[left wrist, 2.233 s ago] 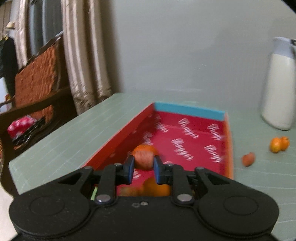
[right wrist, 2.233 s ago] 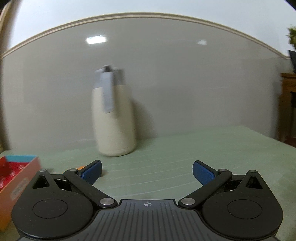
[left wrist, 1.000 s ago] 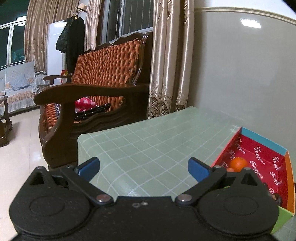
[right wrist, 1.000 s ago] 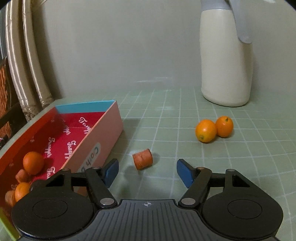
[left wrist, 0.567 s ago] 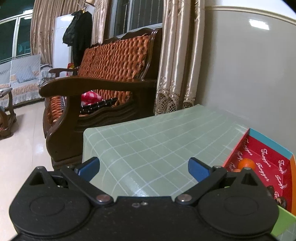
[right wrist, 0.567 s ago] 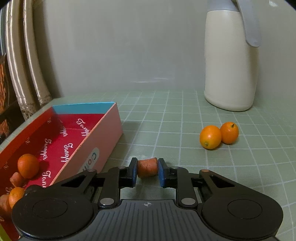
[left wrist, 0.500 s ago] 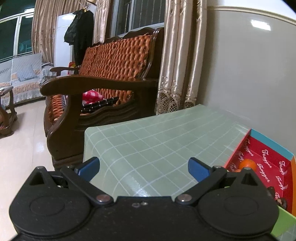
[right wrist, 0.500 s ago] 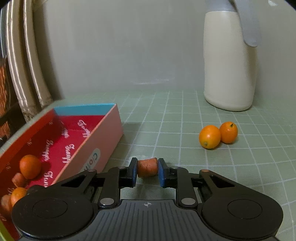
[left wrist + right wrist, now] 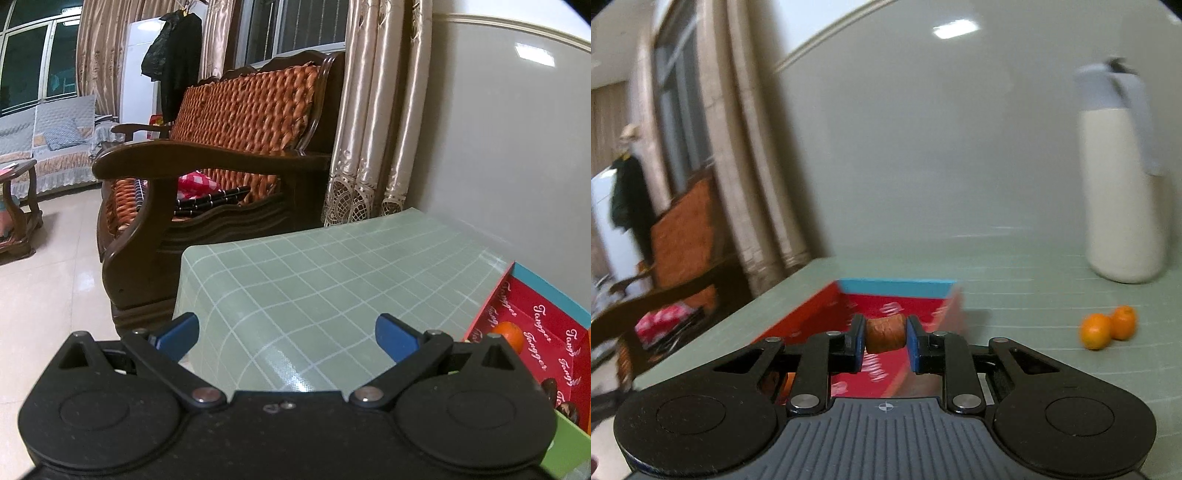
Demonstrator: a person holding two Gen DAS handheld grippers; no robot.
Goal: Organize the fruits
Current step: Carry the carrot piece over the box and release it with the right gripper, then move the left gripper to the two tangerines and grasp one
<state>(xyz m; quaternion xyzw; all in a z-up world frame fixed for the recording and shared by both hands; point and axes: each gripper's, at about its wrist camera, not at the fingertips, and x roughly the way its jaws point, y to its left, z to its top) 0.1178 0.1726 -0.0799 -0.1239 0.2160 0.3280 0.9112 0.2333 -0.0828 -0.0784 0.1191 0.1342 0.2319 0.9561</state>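
Carrying a stubby orange-brown fruit piece (image 9: 885,333), the right gripper (image 9: 885,338) has its blue pads clamped on the piece's two flat ends, so the rounded body sits crosswise between them. That grip looks deliberate: flat ends give the pads a square seat, and the round side cannot roll out. The gripper is held above the table, lined up with the open red box (image 9: 916,291), whose blue far wall faces the camera. My judgement is that the piece is being brought over the box for release inside it.

The left gripper (image 9: 287,336) stands with its jaws wide apart and nothing between them, hovering over the bare green gridded table (image 9: 332,273) to the left of the box. It appears parked clear of the box so as not to obstruct the other hand. At the right edge of its view an orange fruit (image 9: 511,334) lies inside the box, with darker items near the corner that I cannot identify.

Two small oranges (image 9: 1107,325) sit touching each other on the table, well apart from the box and short of the cream jug (image 9: 1123,184). They remain to be collected.
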